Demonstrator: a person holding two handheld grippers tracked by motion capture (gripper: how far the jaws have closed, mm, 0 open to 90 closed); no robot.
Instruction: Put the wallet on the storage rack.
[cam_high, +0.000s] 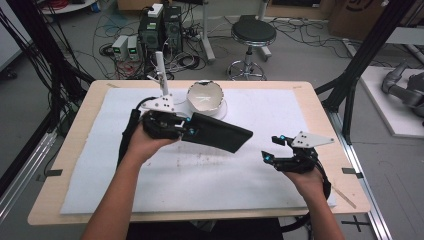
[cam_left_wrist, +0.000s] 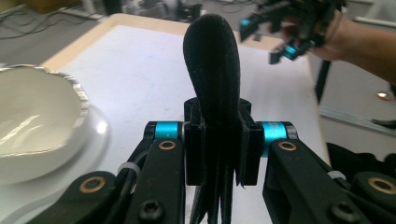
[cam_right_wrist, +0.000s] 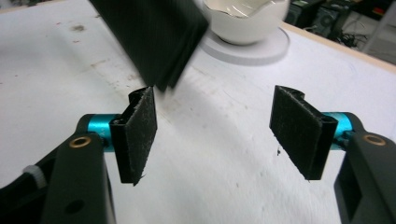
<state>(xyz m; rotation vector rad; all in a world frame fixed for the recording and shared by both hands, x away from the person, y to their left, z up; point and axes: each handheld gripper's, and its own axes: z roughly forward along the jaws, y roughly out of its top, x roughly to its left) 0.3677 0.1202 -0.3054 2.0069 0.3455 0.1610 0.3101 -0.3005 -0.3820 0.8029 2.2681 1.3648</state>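
One black pouch pinched in my left gripper, my right gripper gaping beside it.

I count one flat black pouch, one white bowl on one white round base, and my two grippers over the white mat. My left gripper is clamped tight on the pouch's near end, holding it lifted off the mat and pointing toward my right hand, forearm angled in from the lower left. My right gripper has its jaws spread wide with nothing between them, hovering low over the mat near the pouch's free end. The bowl sits just behind my left hand, near the table's far edge.
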